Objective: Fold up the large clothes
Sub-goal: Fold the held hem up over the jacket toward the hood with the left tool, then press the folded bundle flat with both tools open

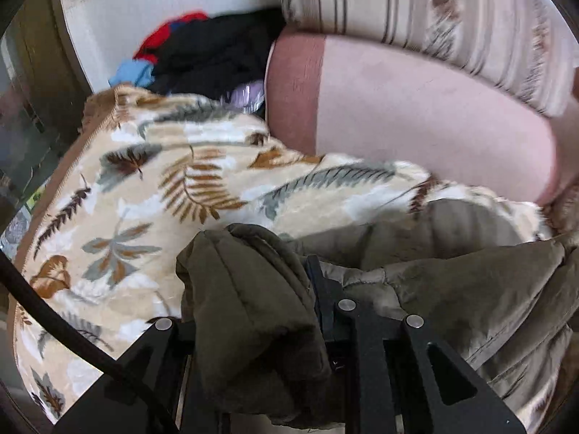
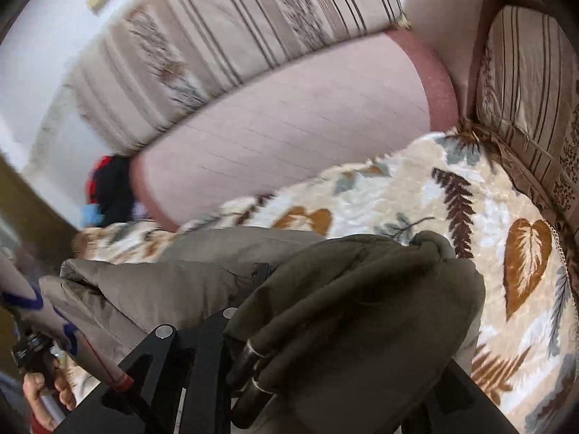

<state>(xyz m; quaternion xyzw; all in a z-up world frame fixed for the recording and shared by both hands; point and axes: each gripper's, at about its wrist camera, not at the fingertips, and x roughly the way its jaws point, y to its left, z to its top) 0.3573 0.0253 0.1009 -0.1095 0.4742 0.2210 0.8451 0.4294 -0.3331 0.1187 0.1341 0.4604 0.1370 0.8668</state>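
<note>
Left wrist view: my left gripper (image 1: 278, 289) is pinching a thick bunched fold of the olive quilted jacket (image 1: 452, 289). The fabric sits packed between the two black fingers (image 1: 325, 300) and spills back over the frame toward the camera, so the fingertips themselves are mostly buried. The rest of the jacket runs off to the right of the tool, creased, lying on the leaf-print blanket (image 1: 152, 195). Ahead of the fingers the blanket spreads left and forward; beyond it is the pink sofa seat front (image 1: 416, 115) with a striped cushion (image 1: 416, 11) above. Ahead and to the left, a heap of dark, red and blue clothes (image 1: 202, 50) lies against the white wall. Frame is motion-blurred.

Right wrist view: my right gripper (image 2: 318, 307) is likewise clamped on a heavy wad of the jacket (image 2: 152, 289), which drapes over the right-hand finger and hides it (only the left linkage (image 2: 163, 354) and a dark elastic cord with metal rings are clear). The paler grey-brown side of the jacket stretches left from the tool, across to my other hand (image 2: 43, 387), gripping its handle at the lower left edge. The blanket (image 2: 488, 253) lies ahead and to the right, reaching a second striped cushion (image 2: 535, 108) at far right. The pink seat front (image 2: 289, 126) is straight ahead
</note>
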